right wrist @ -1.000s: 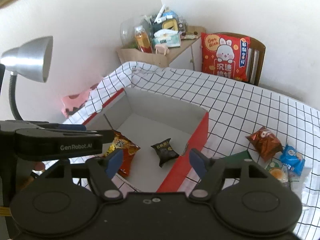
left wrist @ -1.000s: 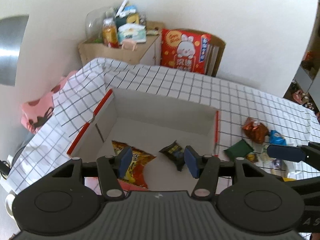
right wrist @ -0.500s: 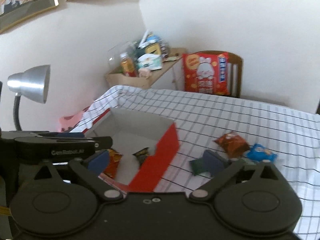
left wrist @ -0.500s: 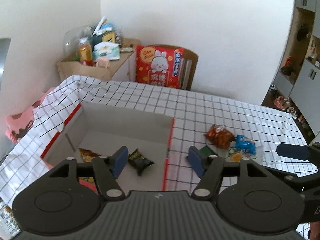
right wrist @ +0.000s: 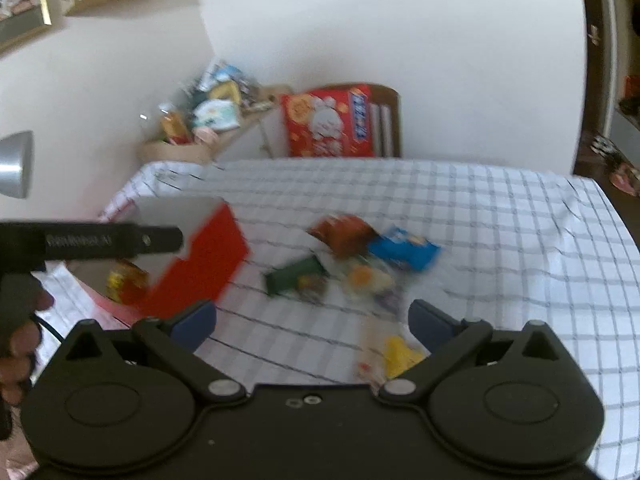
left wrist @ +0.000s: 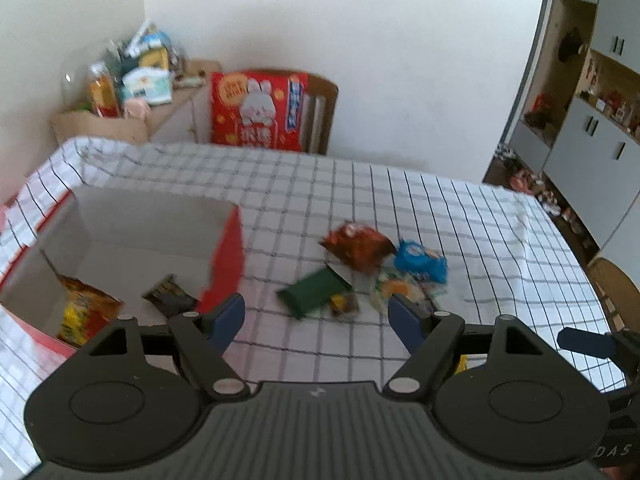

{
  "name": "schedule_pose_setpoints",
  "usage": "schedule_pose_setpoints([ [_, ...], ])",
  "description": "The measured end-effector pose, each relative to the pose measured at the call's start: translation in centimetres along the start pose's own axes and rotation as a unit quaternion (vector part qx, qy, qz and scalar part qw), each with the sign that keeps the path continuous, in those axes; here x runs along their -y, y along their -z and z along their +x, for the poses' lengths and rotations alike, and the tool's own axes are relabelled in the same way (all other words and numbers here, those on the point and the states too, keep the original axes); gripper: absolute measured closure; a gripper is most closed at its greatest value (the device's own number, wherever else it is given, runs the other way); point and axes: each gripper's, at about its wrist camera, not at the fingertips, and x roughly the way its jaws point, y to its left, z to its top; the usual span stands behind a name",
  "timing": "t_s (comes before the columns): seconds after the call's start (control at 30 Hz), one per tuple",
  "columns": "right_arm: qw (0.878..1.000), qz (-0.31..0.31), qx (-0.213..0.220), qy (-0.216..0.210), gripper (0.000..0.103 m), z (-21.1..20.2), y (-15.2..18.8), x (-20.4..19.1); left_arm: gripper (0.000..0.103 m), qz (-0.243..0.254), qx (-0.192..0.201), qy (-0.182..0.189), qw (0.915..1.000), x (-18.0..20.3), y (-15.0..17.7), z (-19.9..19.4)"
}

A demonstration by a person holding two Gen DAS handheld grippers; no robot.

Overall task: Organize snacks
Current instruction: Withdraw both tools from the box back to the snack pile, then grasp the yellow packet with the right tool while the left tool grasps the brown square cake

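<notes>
Light: soft daylight is filling the room, no glare.
Blur: motion is smearing the snack pile, worse in the right wrist view.
Edges: fisheye is bending the tablecloth grid.

Left gripper bar, left of frame: blurred "GenRobot.AI", probably. "DAS" on black housing, lower right. Red cushion characters, snack wrappers: unreadable.

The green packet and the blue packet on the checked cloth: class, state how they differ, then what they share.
The green packet is dark, flat and oblong; the blue packet is bright and puffier. The green packet lies nearer the red box; the blue packet lies farther from it. Both rest on the cloth, outside the box, ungripped.
</notes>
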Motion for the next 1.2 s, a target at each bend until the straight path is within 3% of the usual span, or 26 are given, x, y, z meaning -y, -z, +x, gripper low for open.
schedule_pose_setpoints([
  [0.3,0.999,0.013,-0.02,0.031,0.003,2.0,1.9,4.3,0.024,-0.002,-0.056,-0.011,0.9984,2.0,0.0,6.0],
  [0.93,0.993,0.009,-0.113,-0.009,0.021,10.7,2.7,6.9,0.025,-0.036,-0.186,-0.025,0.9815,2.9,-1.1,18.5],
  [1.2,0.99,0.045,-0.13,-0.025,0.037,12.7,2.1,7.9,0.028,-0.062,-0.204,-0.019,0.9769,2.1,-1.2,20.9],
])
